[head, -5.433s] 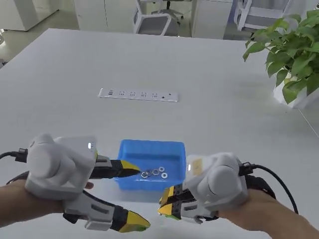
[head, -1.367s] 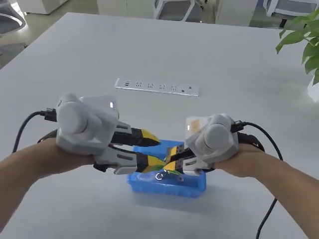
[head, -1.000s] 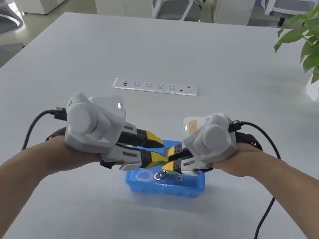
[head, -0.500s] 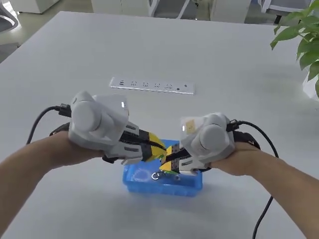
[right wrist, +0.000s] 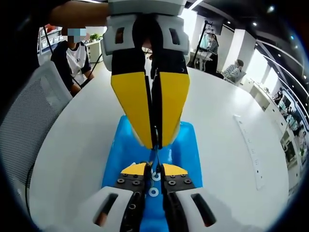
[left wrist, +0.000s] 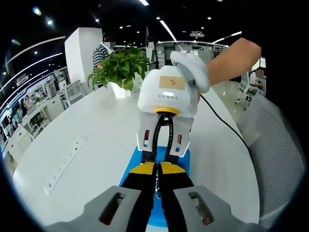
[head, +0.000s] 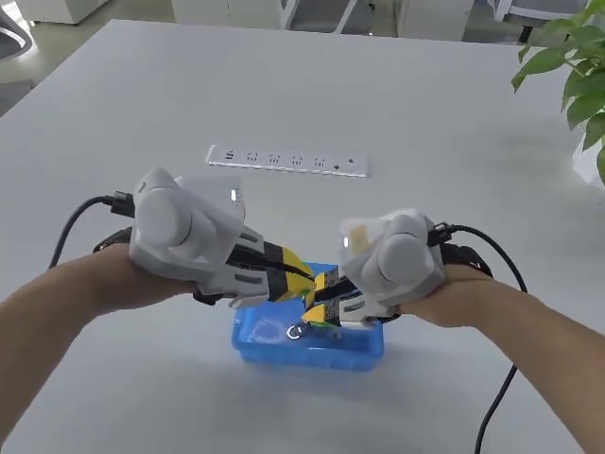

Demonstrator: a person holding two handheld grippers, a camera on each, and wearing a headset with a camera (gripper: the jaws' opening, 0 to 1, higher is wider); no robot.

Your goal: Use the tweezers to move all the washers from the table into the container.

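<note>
Head view: on the white table (head: 425, 113), the blue container (head: 312, 350) sits under both grippers. The left gripper (left wrist: 157, 168) pinches the tweezers (right wrist: 156, 153). The right gripper (right wrist: 155, 170) flanks their tip, and I cannot tell whether it grips them. Washers (right wrist: 153, 192) lie inside the container.

Blue container (head: 312, 352) upright on table (head: 425, 123); silver washers (right wrist: 153, 192) inside, perhaps two.

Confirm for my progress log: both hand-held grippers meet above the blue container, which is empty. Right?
Not empty: the right gripper view shows washers lying in the blue container. The left hand-held gripper and right hand-held gripper do meet above it.
</note>
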